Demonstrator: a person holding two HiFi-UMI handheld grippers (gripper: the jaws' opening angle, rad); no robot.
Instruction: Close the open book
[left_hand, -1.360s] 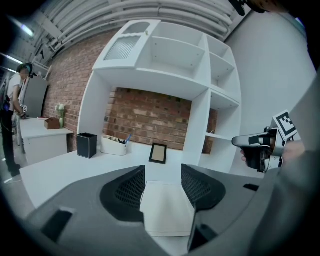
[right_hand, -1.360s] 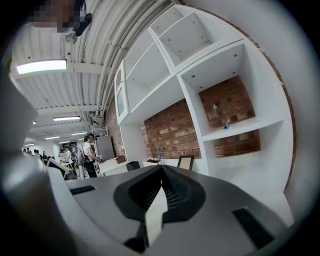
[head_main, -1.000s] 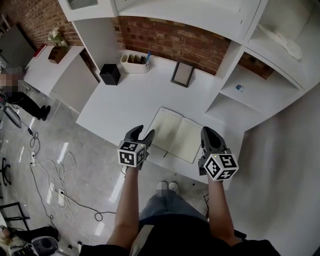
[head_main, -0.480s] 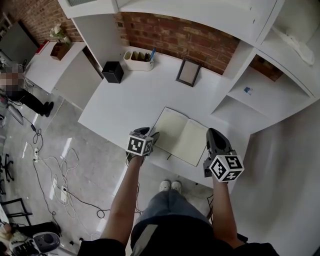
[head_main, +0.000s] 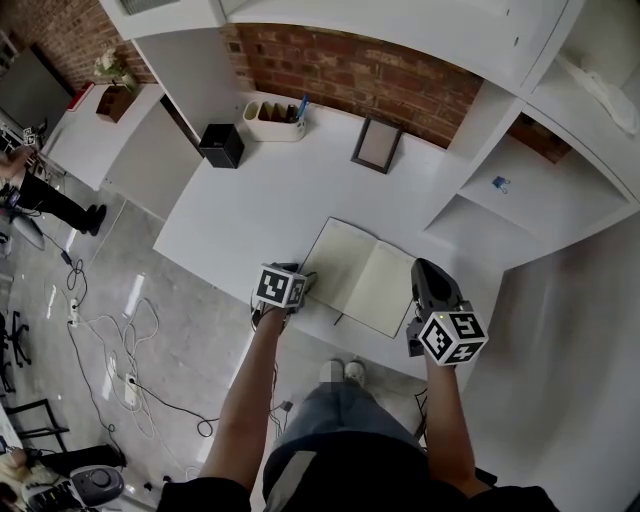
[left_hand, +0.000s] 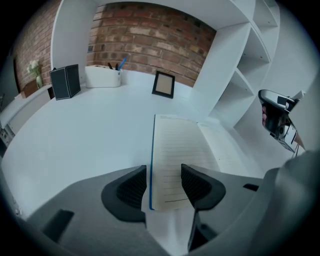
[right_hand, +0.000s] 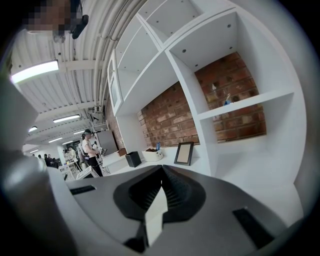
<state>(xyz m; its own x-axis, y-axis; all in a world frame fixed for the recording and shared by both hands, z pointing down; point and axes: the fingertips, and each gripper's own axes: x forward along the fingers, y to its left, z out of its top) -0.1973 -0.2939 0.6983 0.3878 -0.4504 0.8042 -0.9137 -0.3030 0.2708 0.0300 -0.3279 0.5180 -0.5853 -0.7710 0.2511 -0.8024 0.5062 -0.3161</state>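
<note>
Book (head_main: 365, 275) is shown lying open and flat on a white counter (head_main: 250, 210), near its front edge, with lined pages facing up. The left claw (head_main: 303, 279) is held narrowly apart at the book's near left corner, and the blue cover edge is seen between its jaws without being pinched. The right claw (head_main: 427, 272) is held just beside the book's right edge, its jaws pressed together on nothing. A picture frame (head_main: 377, 146) is propped against the brick wall behind.

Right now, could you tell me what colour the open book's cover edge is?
Blue; the cover edge shows best in the left gripper view.
</note>
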